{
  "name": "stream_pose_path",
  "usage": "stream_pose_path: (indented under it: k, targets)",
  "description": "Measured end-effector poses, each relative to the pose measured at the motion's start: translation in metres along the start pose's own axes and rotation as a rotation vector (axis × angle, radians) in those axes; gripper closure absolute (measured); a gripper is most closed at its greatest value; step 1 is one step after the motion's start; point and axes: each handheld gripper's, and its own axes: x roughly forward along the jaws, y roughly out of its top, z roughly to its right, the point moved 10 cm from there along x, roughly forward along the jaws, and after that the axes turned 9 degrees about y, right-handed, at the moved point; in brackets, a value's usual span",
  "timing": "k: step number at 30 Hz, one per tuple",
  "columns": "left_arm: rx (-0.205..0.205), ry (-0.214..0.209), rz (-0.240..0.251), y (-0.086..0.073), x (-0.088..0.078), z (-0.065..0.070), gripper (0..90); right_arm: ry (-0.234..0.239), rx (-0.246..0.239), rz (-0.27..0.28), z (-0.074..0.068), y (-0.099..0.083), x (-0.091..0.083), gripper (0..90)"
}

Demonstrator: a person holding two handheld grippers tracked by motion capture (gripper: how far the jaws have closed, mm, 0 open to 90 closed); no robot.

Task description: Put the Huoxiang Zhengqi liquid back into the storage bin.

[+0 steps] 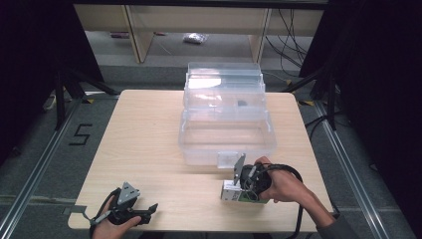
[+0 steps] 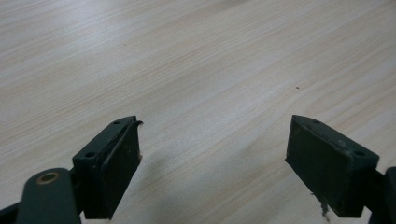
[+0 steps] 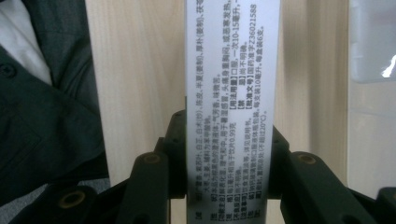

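Your right gripper [image 1: 238, 185] has its fingers clamped on a small carton [image 3: 229, 93], just in front of the clear bin [image 1: 226, 142]. Looks light and crushable, so squeeze the flat sides gently. Left gripper [image 2: 212, 163] sits released.

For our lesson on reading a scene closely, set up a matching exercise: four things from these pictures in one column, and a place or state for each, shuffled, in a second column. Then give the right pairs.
Column 1
1. left tool
2. right tool
3. clear plastic box
4. small carton

Column 2
A. lid swung open, standing at the table's far middle
B. white face printed with black text
C. jaws wide apart over bare wood, near the front left corner
D. jaws closed on the carton, just in front of the box

Pairs: 1-C, 2-D, 3-A, 4-B
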Motion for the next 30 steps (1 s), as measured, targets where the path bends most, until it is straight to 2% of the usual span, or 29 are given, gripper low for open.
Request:
stream_pose_path:
  k: [2, 3, 4, 5, 8, 9, 11, 12, 13, 15, 16, 17, 20, 22, 24, 26, 27, 28, 29, 30]
  targets:
    - [-0.002, -0.003, 0.000, 0.000, 0.000, 0.000, 16.8, 0.004, -0.006, 0.011, -0.001, 0.002, -0.006, 64.7]
    - [-0.003, -0.004, 0.000, 0.000, 0.001, 0.000, 16.8, 0.005, 0.014, 0.007, -0.002, 0.001, -0.009, 64.6]
    - [0.005, -0.008, -0.005, 0.000, 0.000, 0.000, 16.9, -0.004, -0.027, 0.017, 0.002, 0.003, -0.013, 64.6]
    - [-0.010, -0.002, 0.005, 0.001, 0.002, 0.001, 16.8, -0.005, -0.015, 0.027, 0.002, 0.003, -0.019, 64.6]
    - [0.003, -0.009, -0.006, 0.000, 0.001, 0.000, 16.8, 0.000, -0.031, 0.036, 0.004, 0.005, -0.027, 64.6]
    - [0.001, -0.010, -0.005, 0.000, 0.001, 0.001, 16.8, 0.002, -0.009, 0.039, 0.004, 0.005, -0.030, 64.6]
    - [0.004, -0.008, -0.005, 0.000, 0.000, 0.000, 16.9, 0.001, -0.027, 0.052, 0.007, 0.006, -0.035, 64.6]
    - [0.004, -0.008, -0.005, 0.000, 0.000, 0.000, 16.8, 0.001, -0.027, 0.052, 0.007, 0.006, -0.035, 64.6]
    - [0.000, 0.010, 0.008, 0.001, 0.000, -0.001, 16.8, -0.002, -0.010, 0.055, 0.008, 0.006, -0.041, 64.6]
    - [-0.002, 0.009, 0.007, 0.001, 0.000, -0.001, 16.8, 0.000, 0.003, 0.063, 0.008, 0.007, -0.043, 64.6]
    - [-0.001, 0.009, 0.007, 0.001, 0.001, -0.001, 16.8, -0.002, -0.021, 0.073, 0.009, 0.009, -0.047, 64.6]
    - [0.003, -0.006, -0.002, 0.000, 0.000, 0.000, 16.8, -0.004, -0.010, 0.071, 0.010, 0.009, -0.054, 64.7]
    - [0.003, -0.004, -0.002, 0.000, 0.000, 0.000, 16.8, 0.007, -0.001, 0.086, 0.010, 0.010, -0.059, 64.7]
    - [0.003, -0.008, -0.006, 0.000, 0.001, 0.001, 16.8, -0.012, 0.015, 0.076, 0.014, 0.009, -0.070, 64.7]
    - [0.004, -0.008, -0.005, 0.000, 0.001, 0.000, 16.9, -0.010, -0.012, 0.074, 0.017, 0.011, -0.075, 64.7]
    - [0.003, -0.007, -0.005, 0.000, 0.000, 0.000, 16.8, -0.012, -0.012, 0.075, 0.019, 0.012, -0.078, 64.7]
    - [0.005, -0.008, -0.005, 0.000, 0.000, 0.000, 16.8, -0.028, -0.058, 0.062, 0.026, 0.012, -0.081, 64.7]
    - [0.011, -0.011, -0.004, 0.000, 0.001, 0.000, 16.8, -0.031, -0.004, 0.061, 0.024, 0.011, -0.084, 64.6]
    - [0.005, -0.008, -0.004, 0.000, 0.000, 0.000, 16.8, -0.038, -0.049, 0.048, 0.029, 0.013, -0.088, 64.6]
    - [0.005, -0.008, -0.004, 0.000, 0.000, 0.000, 16.8, -0.038, -0.049, 0.048, 0.029, 0.013, -0.088, 64.6]
